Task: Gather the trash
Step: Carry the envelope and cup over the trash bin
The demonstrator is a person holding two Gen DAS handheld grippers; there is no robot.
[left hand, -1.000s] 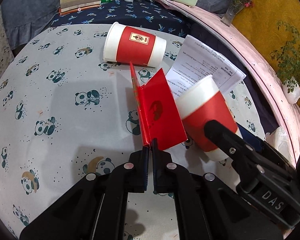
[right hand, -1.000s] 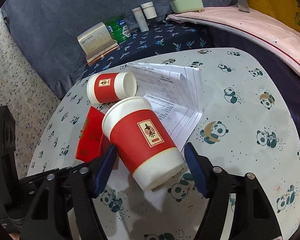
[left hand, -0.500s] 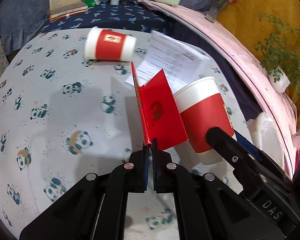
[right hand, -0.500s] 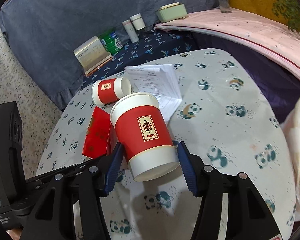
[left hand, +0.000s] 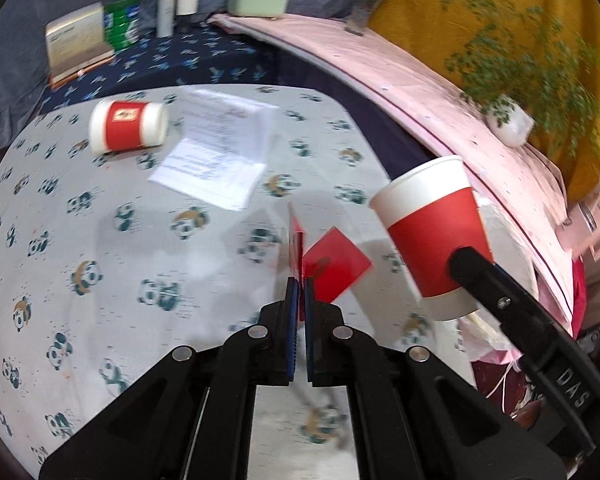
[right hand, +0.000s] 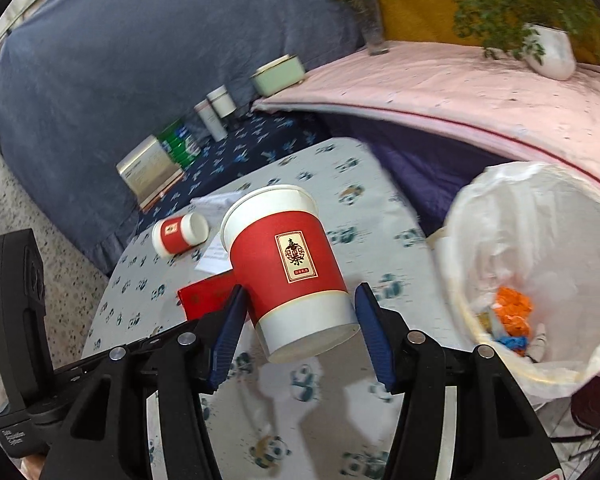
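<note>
My left gripper [left hand: 299,284] is shut on a red folded card [left hand: 332,266] and holds it above the panda-print table [left hand: 100,240]. My right gripper [right hand: 298,312] is shut on a red and white paper cup [right hand: 288,264], tilted, lifted off the table; the cup also shows in the left wrist view [left hand: 432,232]. A second red and white cup [left hand: 128,126] lies on its side at the table's far left, next to white printed papers [left hand: 220,152]. A bin lined with a white bag [right hand: 540,272] stands to the right of the held cup, with some rubbish in it.
A pink-covered ledge [right hand: 440,84] runs behind the table with a potted plant [right hand: 548,52] and a flower vase [right hand: 370,20]. A dark blue cloth surface [left hand: 180,60] holds a book, a green pack, bottles and a pale green box [left hand: 258,0].
Both grippers have lifted and swung to the right with the card and the cup. The lying cup and papers look farther away, and the lined bin has come into the right wrist view.
</note>
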